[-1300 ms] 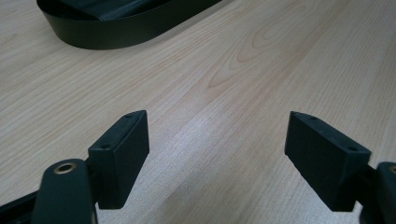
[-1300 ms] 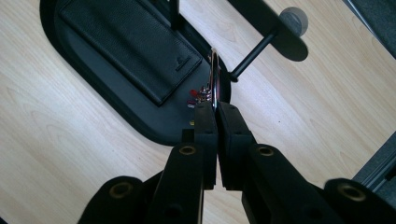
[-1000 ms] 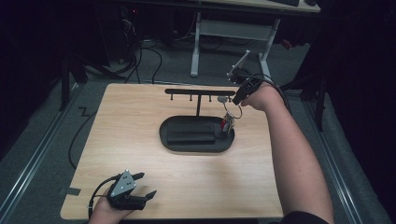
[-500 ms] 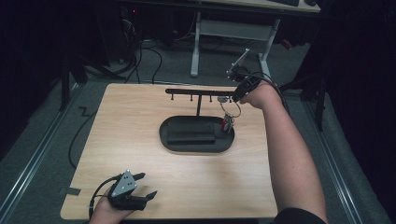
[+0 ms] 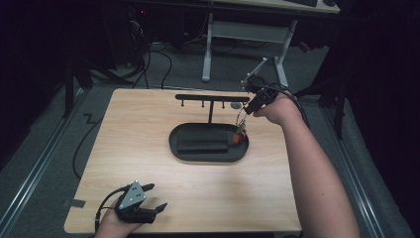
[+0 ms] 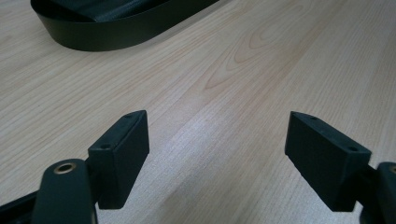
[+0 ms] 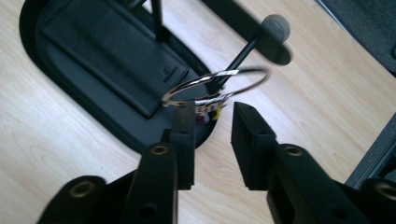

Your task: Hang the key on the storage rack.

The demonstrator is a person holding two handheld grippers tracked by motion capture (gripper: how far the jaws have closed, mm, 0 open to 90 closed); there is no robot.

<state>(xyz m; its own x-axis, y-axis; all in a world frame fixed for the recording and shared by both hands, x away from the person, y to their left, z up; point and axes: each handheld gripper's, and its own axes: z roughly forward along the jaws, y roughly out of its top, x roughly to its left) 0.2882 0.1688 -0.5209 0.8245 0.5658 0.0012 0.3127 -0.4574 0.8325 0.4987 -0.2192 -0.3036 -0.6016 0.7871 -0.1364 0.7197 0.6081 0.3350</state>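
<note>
A black key rack [image 5: 210, 97] with several pegs stands on an oval black base [image 5: 208, 144] at the table's middle back. A metal key ring [image 7: 219, 77] loops around the rack's rightmost peg [image 7: 243, 53], and its keys with an orange tag [image 5: 239, 136] dangle over the base's right end. My right gripper [image 7: 213, 121] sits just under the ring. Its jaws have just been opening and stand apart, and the ring lies at the left jaw's tip with no pad pressing on it. My left gripper [image 5: 155, 197] rests open near the front left edge, nothing between its jaws [image 6: 217, 154].
A flat black pad [image 7: 107, 56] lies inside the base. Bare wood lies between the base [image 6: 116, 32] and the left gripper. Beyond the table's back edge stand a white desk frame [image 5: 247, 34] and cables on the floor.
The right hand has barely shifted at the rack's right end, and the keys still hang there. The left gripper has stayed put.
</note>
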